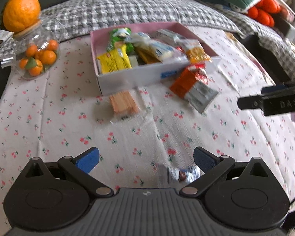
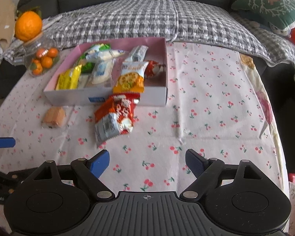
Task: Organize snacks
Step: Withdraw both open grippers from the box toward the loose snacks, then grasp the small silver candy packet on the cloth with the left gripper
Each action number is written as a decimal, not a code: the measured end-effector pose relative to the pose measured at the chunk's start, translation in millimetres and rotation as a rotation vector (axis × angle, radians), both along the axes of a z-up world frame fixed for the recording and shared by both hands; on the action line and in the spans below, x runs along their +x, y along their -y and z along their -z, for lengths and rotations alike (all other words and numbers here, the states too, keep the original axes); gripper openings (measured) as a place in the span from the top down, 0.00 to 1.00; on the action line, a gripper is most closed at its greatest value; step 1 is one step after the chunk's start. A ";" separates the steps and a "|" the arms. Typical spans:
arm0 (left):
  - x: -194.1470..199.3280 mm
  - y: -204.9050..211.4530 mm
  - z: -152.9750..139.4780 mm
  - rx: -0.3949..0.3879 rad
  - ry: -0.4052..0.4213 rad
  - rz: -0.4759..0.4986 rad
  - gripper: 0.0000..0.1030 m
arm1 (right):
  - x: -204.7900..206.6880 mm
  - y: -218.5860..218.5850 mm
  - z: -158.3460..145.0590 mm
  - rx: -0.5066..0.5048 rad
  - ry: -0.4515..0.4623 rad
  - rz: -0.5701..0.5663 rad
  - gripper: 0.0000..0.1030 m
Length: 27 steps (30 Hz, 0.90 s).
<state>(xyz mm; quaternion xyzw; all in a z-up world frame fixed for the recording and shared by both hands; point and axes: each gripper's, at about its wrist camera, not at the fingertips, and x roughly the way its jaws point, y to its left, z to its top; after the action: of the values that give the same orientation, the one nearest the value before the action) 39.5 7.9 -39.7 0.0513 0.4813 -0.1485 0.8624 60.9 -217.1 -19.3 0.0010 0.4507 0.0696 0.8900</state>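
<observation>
Snacks sit on a table covered with a cherry-print cloth [image 2: 206, 98]. At far left a glass jar [image 2: 40, 59] of small oranges carries one large orange [image 2: 28, 27] on its lid. Right of it stands a shallow box [image 2: 125, 98] with a pink inside, crowded with packets: a yellow packet [image 2: 68, 78] at its left end, green and white wrappers in the middle, an orange-and-white cracker packet [image 2: 130, 76] leaning over the front wall, and a red wrapped sweet [image 2: 154, 68] toward the right end. On the cloth just in front of the box lie a clear-wrapped tan wafer snack [image 2: 54, 117] and, to its right, a red-and-silver packet [image 2: 114, 120] whose top touches the box front. Near the camera, the left gripper [image 1: 146, 160] hovers above the cloth, jaws spread wide and empty; a small foil-wrapped item [image 1: 182, 174] lies on the cloth below, by its right finger. The right gripper [image 2: 147, 163] likewise hangs wide apart, holding nothing, the red-and-silver packet just beyond its left finger.
</observation>
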 end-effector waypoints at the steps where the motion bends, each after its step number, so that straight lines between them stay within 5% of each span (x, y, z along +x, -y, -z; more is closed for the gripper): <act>1: -2.0 0.9 2.1 -0.002 -0.010 0.009 0.01 | -0.5 0.0 2.5 -0.007 -0.005 -0.002 0.16; 11: -15.4 12.7 21.7 0.006 -0.101 0.103 0.16 | -1.0 -9.1 15.5 -0.049 -0.027 -0.032 0.16; 17: -16.7 10.0 24.9 -0.002 -0.084 0.106 0.40 | 0.1 -21.3 16.8 -0.057 -0.020 -0.073 0.16; 19: -16.4 8.6 24.2 -0.002 -0.067 0.105 0.62 | -0.3 -25.9 16.9 -0.059 -0.005 -0.095 0.16; 21: -15.7 6.9 23.2 -0.003 -0.061 0.111 0.69 | -0.6 -30.2 16.9 -0.060 0.017 -0.117 0.16; 27: -13.2 -6.8 21.6 -0.007 -0.058 0.095 0.73 | 3.0 -44.2 10.3 -0.016 0.082 -0.167 0.16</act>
<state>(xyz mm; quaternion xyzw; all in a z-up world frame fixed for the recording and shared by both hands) 26.3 14.7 -61.3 0.0667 0.5025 -0.1926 0.8402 63.9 -172.9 -29.6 -0.0466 0.4127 0.1401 0.8988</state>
